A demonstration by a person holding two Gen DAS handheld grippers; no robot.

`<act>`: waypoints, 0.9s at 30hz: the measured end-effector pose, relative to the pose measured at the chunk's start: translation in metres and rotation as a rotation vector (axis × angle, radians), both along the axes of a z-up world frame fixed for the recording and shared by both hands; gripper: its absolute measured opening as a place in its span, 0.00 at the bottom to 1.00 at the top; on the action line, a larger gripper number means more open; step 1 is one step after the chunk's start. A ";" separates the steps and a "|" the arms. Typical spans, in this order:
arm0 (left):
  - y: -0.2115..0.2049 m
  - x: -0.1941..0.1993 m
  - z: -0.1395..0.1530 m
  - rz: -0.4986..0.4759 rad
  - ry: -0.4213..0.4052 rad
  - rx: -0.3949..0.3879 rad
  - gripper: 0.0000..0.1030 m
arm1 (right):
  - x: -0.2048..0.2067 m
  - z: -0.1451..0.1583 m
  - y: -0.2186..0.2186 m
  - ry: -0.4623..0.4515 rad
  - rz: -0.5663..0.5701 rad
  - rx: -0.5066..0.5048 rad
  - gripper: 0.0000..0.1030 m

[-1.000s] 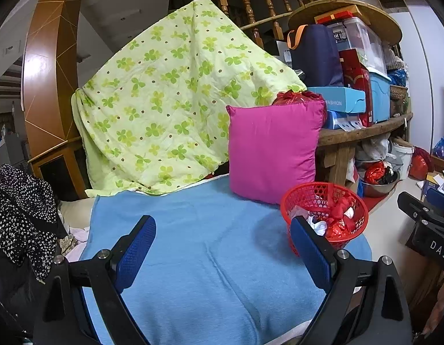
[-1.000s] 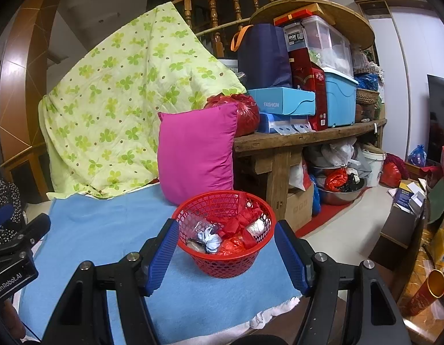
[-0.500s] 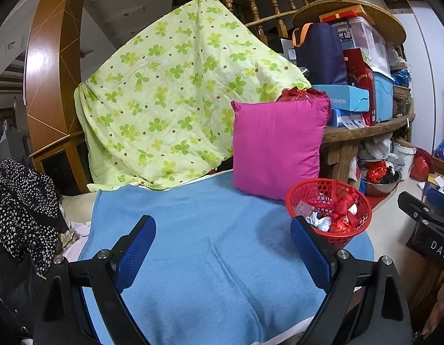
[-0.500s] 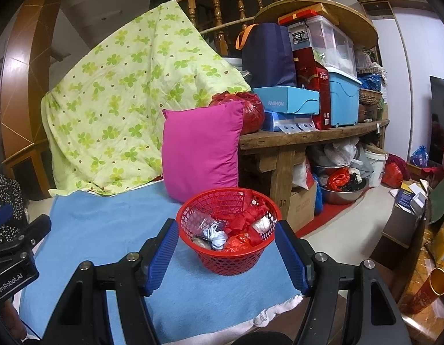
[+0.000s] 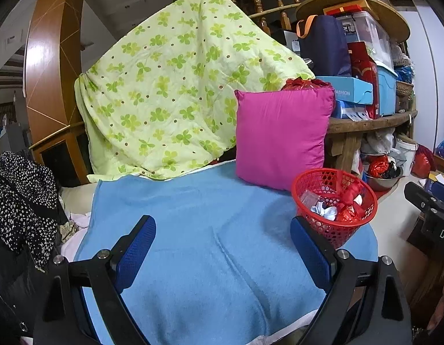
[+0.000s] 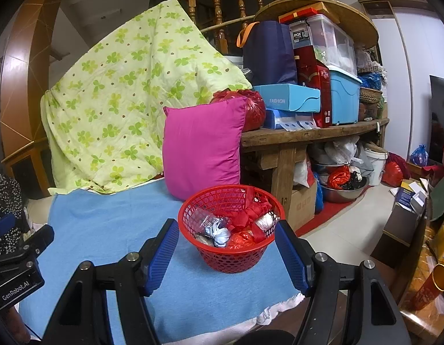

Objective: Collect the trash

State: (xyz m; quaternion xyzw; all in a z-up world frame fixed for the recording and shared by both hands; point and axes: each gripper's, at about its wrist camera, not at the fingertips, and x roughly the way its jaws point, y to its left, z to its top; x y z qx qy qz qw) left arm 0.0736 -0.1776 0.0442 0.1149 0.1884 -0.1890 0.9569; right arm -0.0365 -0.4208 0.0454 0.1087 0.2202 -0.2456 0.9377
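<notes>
A red mesh basket (image 6: 230,256) stands on the blue towel (image 6: 107,224) near its right front corner, and holds crumpled red, white and clear wrappers (image 6: 236,224). It also shows in the left wrist view (image 5: 334,230) at the right. My right gripper (image 6: 226,258) is open and empty, its blue pads on either side of the basket in view, just in front of it. My left gripper (image 5: 222,253) is open and empty over the bare middle of the towel (image 5: 193,215), left of the basket.
A pink cushion (image 6: 202,146) leans upright behind the basket. A green clover quilt (image 6: 121,100) drapes over the back. A wooden bench (image 6: 308,135) stacked with boxes stands to the right. Black dotted clothing (image 5: 20,195) lies at the left.
Both grippers have lifted and pulled back a little, so the basket sits lower and farther in view. Both stay open and empty. The basket has not moved.
</notes>
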 end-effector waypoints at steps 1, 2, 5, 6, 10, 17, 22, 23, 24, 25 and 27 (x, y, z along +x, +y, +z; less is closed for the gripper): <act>0.000 0.000 0.000 0.001 0.002 0.000 0.92 | 0.001 -0.001 0.000 0.003 0.000 0.001 0.70; 0.001 0.001 -0.001 0.002 0.003 0.001 0.92 | 0.002 -0.004 0.001 0.005 -0.001 0.002 0.70; 0.002 0.003 -0.003 0.005 0.009 0.004 0.92 | 0.004 -0.008 0.002 0.011 -0.003 0.010 0.70; 0.001 0.003 -0.003 0.005 0.011 0.005 0.92 | 0.004 -0.009 0.002 0.012 -0.005 0.010 0.70; 0.001 0.004 -0.007 0.003 0.022 0.010 0.92 | 0.005 -0.009 0.003 0.015 -0.006 0.015 0.70; 0.000 0.007 -0.013 -0.001 0.036 0.023 0.92 | 0.005 -0.010 0.004 0.006 -0.012 0.017 0.70; -0.001 0.009 -0.017 -0.002 0.045 0.030 0.92 | 0.006 -0.013 0.003 0.017 -0.012 0.024 0.70; -0.001 0.010 -0.017 -0.002 0.047 0.030 0.92 | 0.007 -0.013 0.002 0.018 -0.011 0.026 0.70; -0.001 0.010 -0.018 -0.002 0.049 0.031 0.92 | 0.007 -0.014 0.002 0.019 -0.011 0.028 0.70; -0.001 0.010 -0.018 -0.002 0.050 0.032 0.92 | 0.007 -0.014 0.002 0.019 -0.011 0.028 0.70; -0.001 0.011 -0.019 -0.002 0.050 0.034 0.92 | 0.008 -0.014 0.001 0.020 -0.011 0.028 0.70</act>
